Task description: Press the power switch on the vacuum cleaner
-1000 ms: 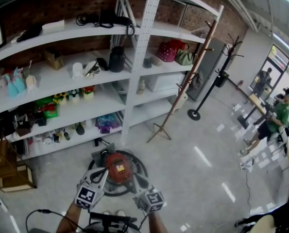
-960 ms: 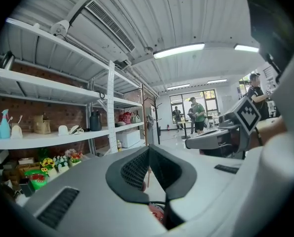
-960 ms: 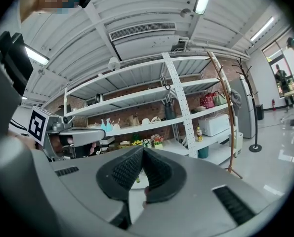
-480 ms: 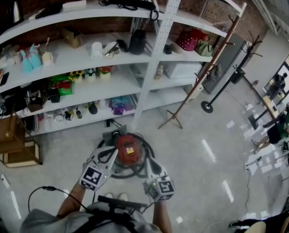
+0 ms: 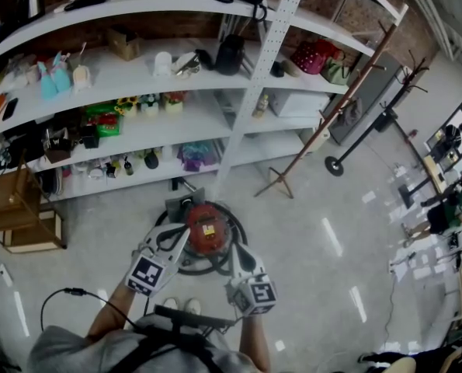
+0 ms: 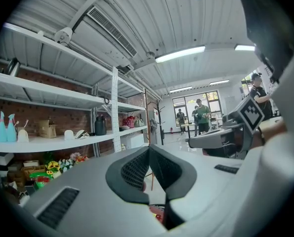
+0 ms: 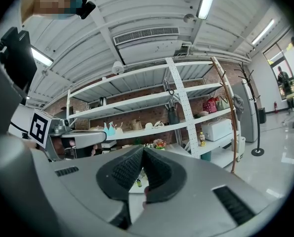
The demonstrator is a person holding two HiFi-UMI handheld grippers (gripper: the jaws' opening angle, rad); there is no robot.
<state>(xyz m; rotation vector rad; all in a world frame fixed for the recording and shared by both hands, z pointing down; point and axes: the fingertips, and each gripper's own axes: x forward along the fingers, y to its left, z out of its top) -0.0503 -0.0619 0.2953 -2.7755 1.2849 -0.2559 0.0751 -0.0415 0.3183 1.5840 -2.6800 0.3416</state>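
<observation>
Several shelf tiers (image 5: 137,127) behind. Red vacuum cleaner (image 5: 207,235) on floor by feet, hose (image 5: 185,266) coiled round. Left gripper (image 5: 178,241) and right gripper (image 5: 234,253) hover over it, jaws of each pressed together, empty. Power switch too small to spot, perhaps on top. Risk: misjudged jab hits wrong spot, or angled push shoves canister away.

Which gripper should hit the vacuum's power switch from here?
Left, likely. Both jaws are shut. In the head view the left gripper reaches over the red vacuum cleaner, and its own view shows red below the jaws. The right gripper sits at its edge, facing the shelves. Switch not discernible.
</observation>
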